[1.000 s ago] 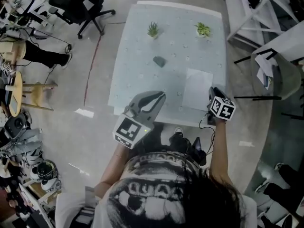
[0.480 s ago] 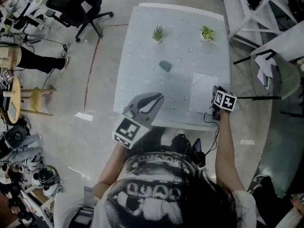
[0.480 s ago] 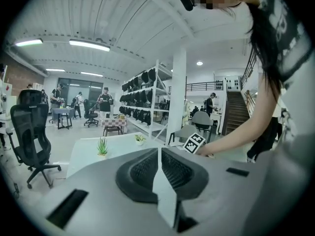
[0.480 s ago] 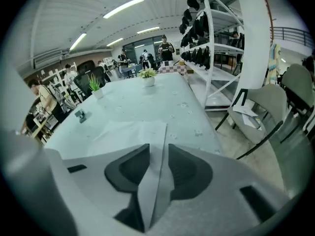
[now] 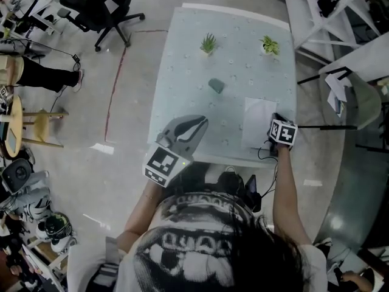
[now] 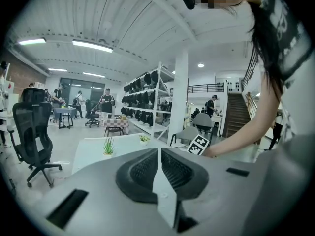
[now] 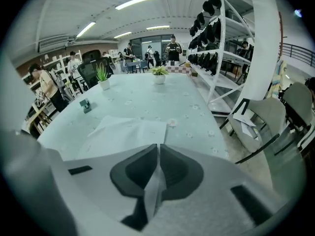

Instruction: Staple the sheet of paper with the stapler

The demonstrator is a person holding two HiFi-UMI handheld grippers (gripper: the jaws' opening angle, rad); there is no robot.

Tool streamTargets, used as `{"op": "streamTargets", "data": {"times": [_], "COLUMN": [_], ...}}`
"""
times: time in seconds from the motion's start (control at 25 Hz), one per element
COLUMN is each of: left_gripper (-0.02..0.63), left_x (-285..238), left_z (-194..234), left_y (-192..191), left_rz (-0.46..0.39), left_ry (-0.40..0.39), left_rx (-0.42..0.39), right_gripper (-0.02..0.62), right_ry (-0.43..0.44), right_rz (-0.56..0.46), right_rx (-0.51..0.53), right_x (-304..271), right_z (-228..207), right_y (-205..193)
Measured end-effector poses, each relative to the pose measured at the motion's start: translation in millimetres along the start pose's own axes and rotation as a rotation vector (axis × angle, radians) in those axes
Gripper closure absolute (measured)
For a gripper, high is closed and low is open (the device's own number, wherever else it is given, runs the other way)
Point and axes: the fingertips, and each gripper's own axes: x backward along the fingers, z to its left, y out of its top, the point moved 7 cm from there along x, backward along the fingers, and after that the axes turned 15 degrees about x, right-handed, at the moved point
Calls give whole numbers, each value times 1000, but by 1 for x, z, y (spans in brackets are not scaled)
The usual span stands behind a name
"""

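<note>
A white sheet of paper (image 5: pixel 258 120) (image 7: pixel 125 132) lies at the near right of the pale green table (image 5: pixel 188 84). Further in, towards the middle, sits a small dark green stapler (image 5: pixel 216 85) (image 7: pixel 85 105). My right gripper (image 5: pixel 275 125) (image 7: pixel 159 146) tilts steeply down at the paper's near right corner. Its jaws are closing to a thin slit, and the corner runs in between the tips. My left gripper (image 5: pixel 202 121) (image 6: pixel 160 150) hovers near level over the table's near left edge. It is shut with nothing in it.
Two small potted plants (image 5: pixel 208 42) (image 5: pixel 270 44) stand at the far end of the table. A black office chair (image 5: pixel 100 5) is at the far left, and white shelving (image 5: pixel 340 17) and a grey chair (image 5: pixel 358 99) are to the right. The table's near edge is just below both grippers.
The right gripper has sunk onto the paper's near right corner, tilted further down, and its jaws have come together. The left gripper has drifted a little along the table's near edge.
</note>
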Motion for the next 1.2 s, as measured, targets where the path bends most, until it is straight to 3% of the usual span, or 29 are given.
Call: {"op": "streamTargets", "data": {"times": [0.52,0.8,1.0,1.2], "left_gripper": [586,586,586,586], "left_x": [18,32,36,39], "left_z": [14,19,23,28], "left_y": [-10,-11,-15,-18], "left_rz": [-17,-26,-30,-26], "left_ry": [40,66,94,115], "left_rx": [21,33,45,51], "right_gripper": [586,588,588,589], "right_ry": [173,155,125,127], "right_rz": [-109,-152,-218,-227], "right_rx": [37,-74,-268,-297], "right_x": [2,2,-2,-6], "right_z": [71,91,90,99], "right_y": [26,36,33,40]}}
